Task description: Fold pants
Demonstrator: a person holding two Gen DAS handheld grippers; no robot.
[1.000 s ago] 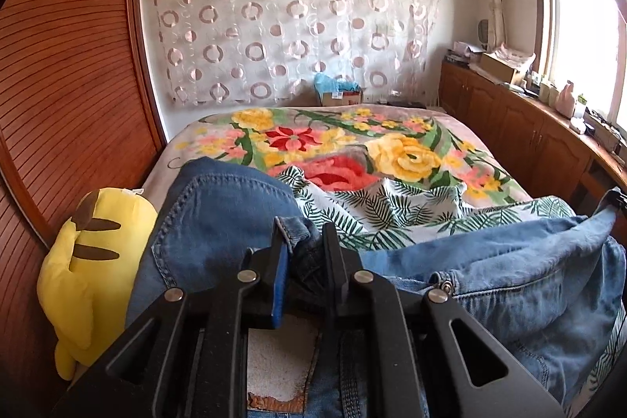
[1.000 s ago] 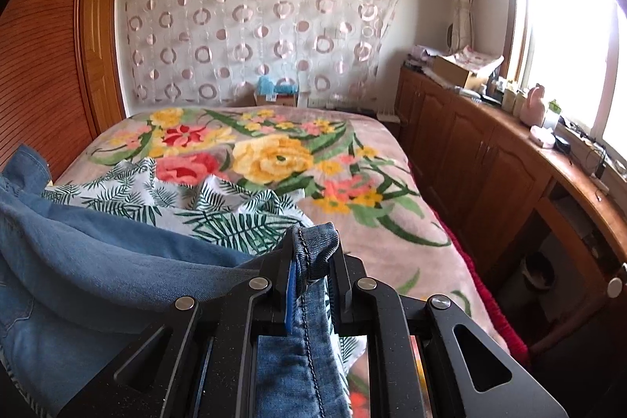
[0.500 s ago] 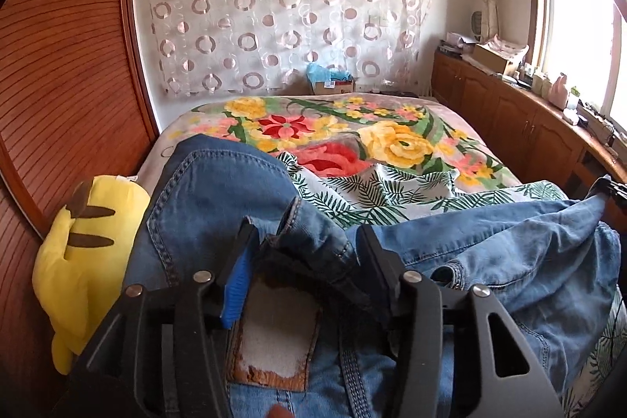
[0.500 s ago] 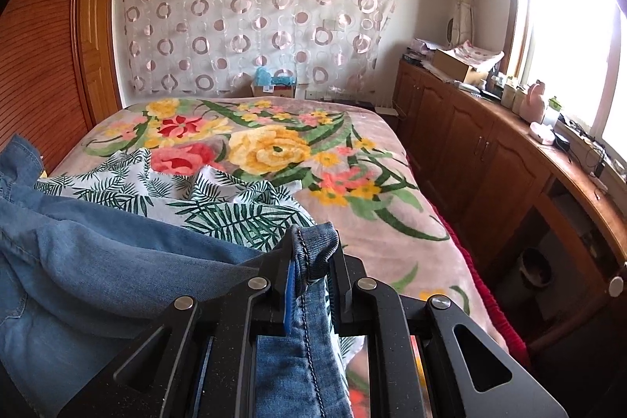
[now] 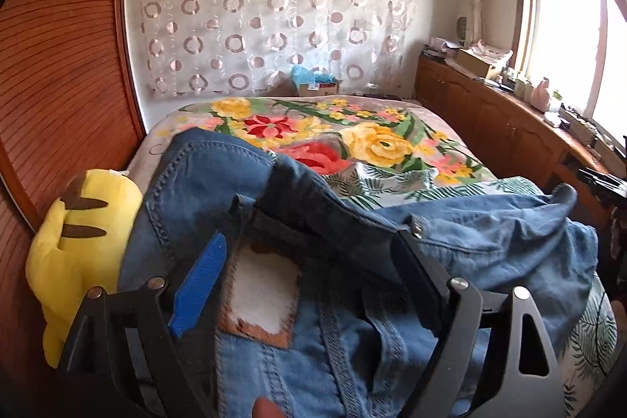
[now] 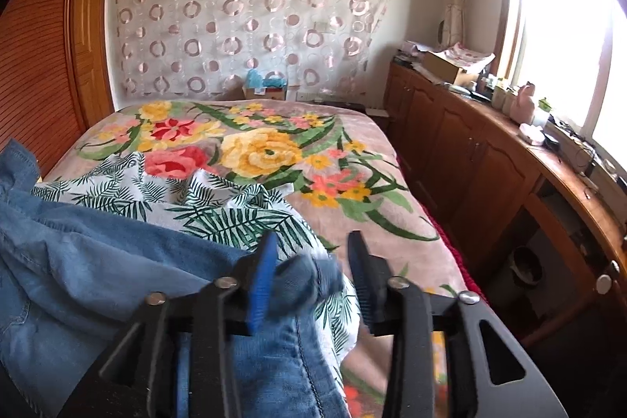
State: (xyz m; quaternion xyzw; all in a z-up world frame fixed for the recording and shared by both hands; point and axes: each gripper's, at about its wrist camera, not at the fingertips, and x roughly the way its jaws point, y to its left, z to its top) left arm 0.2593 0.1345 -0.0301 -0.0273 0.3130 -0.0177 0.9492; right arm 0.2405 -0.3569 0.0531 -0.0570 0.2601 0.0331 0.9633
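Both claws are letting go! Left gripper [image 5: 309,253] has its jaws spread wide after just opening, the waistband of the blue jeans [image 5: 490,249] lying loose between them, touching neither pad as far as the view shows. Right gripper [image 6: 309,273] has just been opening too, jaws parted, and a blurred denim fold sits between them against the blue pad, no longer pinched.

Those jeans lie across the near end of the bed [image 6: 368,143], stretching from left to right, with a worn leather patch [image 5: 262,296] facing up on the waistband near the left claw. Under them, a white cloth printed with green fern leaves [image 6: 219,206] spreads over a pinkish blanket with big yellow and red flowers.

At the near left, a yellow plush toy [image 5: 74,249] is wedged between the bed and a slatted wooden wall [image 5: 58,85]. On the far wall hangs a sheer curtain with ring patterns [image 6: 243,10], a small cardboard box [image 6: 264,91] below it. Along the right runs a wooden cabinet [image 6: 470,151], cluttered on top, under a bright window [image 6: 564,26].
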